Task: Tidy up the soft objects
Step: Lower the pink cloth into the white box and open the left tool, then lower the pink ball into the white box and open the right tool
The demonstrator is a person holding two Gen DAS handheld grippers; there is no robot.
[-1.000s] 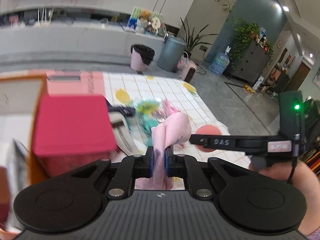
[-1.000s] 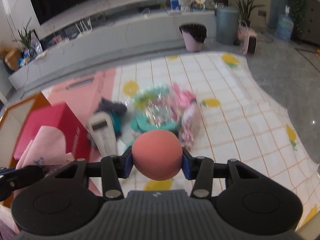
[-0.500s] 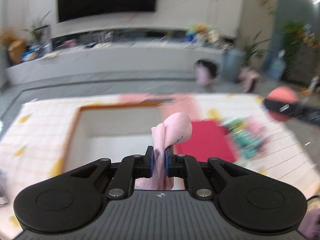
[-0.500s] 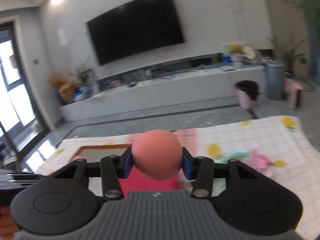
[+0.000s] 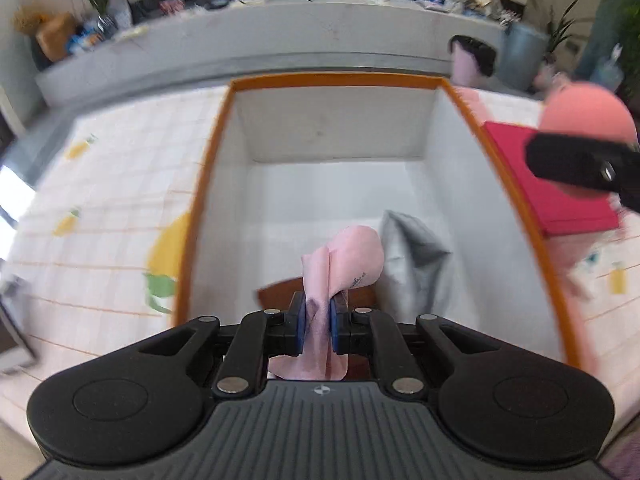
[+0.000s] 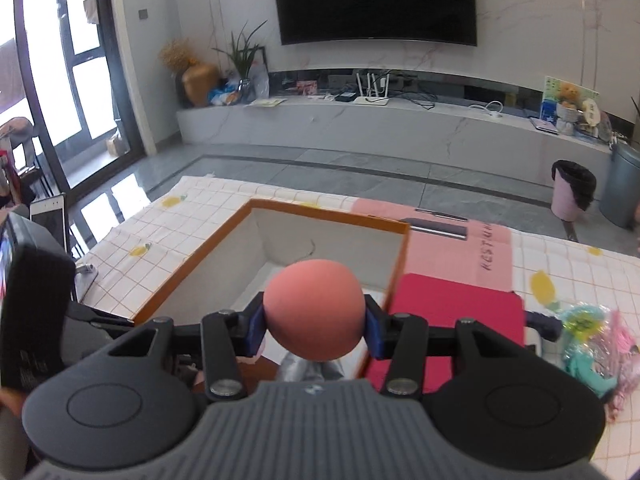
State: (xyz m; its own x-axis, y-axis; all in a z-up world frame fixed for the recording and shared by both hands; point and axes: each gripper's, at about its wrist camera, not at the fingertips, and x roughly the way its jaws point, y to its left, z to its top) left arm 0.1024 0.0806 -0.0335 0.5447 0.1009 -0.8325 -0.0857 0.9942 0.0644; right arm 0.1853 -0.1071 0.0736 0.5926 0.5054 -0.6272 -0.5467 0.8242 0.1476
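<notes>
My left gripper (image 5: 317,322) is shut on a pink cloth (image 5: 344,260) and holds it over the near end of an orange-rimmed white box (image 5: 336,80). A grey soft pouch (image 5: 416,256) lies inside the box at the right. My right gripper (image 6: 314,326) is shut on a salmon-pink ball (image 6: 314,308) above the box's near right corner (image 6: 396,264). The ball (image 5: 586,110) and a right finger (image 5: 576,164) show at the right edge of the left wrist view.
A red lid (image 6: 456,312) lies right of the box on a pink sheet (image 6: 460,248). A pile of teal and pink soft things (image 6: 596,340) lies further right. The checked tablecloth (image 5: 120,184) covers the table. A tablet (image 6: 50,216) stands at the far left.
Both grippers swung left from the pile of soft things to the box. The left one tilted down over the box's inside. Both grips are unchanged.
</notes>
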